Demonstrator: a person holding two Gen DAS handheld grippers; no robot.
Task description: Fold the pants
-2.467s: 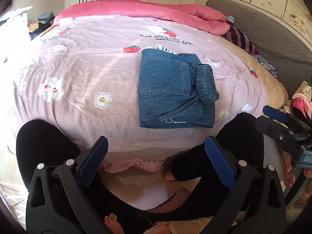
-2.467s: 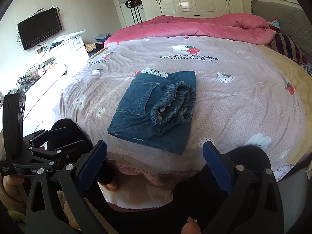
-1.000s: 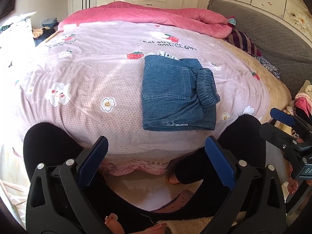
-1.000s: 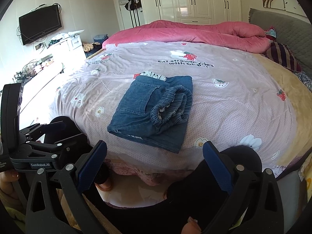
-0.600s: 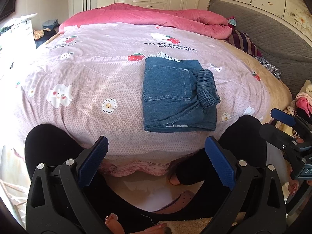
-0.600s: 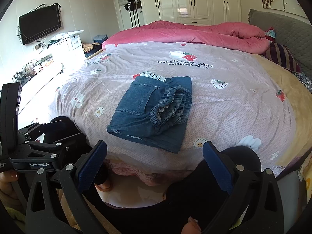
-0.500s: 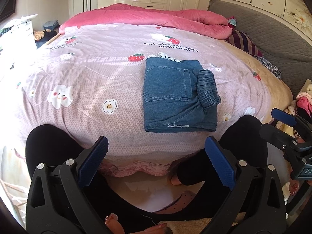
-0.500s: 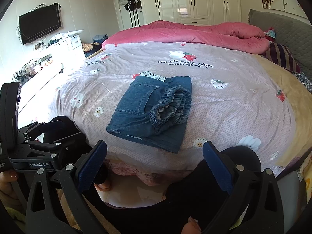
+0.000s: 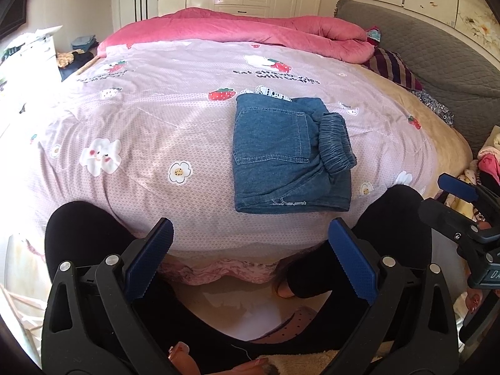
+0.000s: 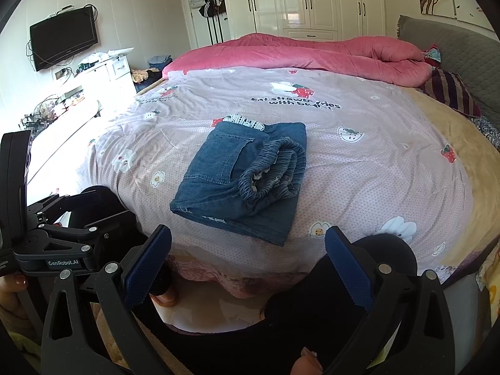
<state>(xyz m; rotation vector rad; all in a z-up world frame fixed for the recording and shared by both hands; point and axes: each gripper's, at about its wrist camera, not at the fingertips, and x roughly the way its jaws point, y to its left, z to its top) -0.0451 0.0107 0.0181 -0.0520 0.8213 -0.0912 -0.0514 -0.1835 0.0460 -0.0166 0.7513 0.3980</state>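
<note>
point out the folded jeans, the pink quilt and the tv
folded jeans [image 9: 272, 143]: left wrist view, on the back pocket
pink quilt [image 10: 312, 53]: right wrist view, mid bundle
tv [image 10: 64, 37]: right wrist view, screen centre

pants [image 9: 281, 153] | blue denim, folded into flat rectangle | back pocket facing up | gathered elastic waistband bunched on right side | lies on bed [image 9: 140, 118] near front edge

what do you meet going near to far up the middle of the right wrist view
right gripper → folded jeans → strawberry lettering on the bedspread → pink duvet → white wardrobe
</note>
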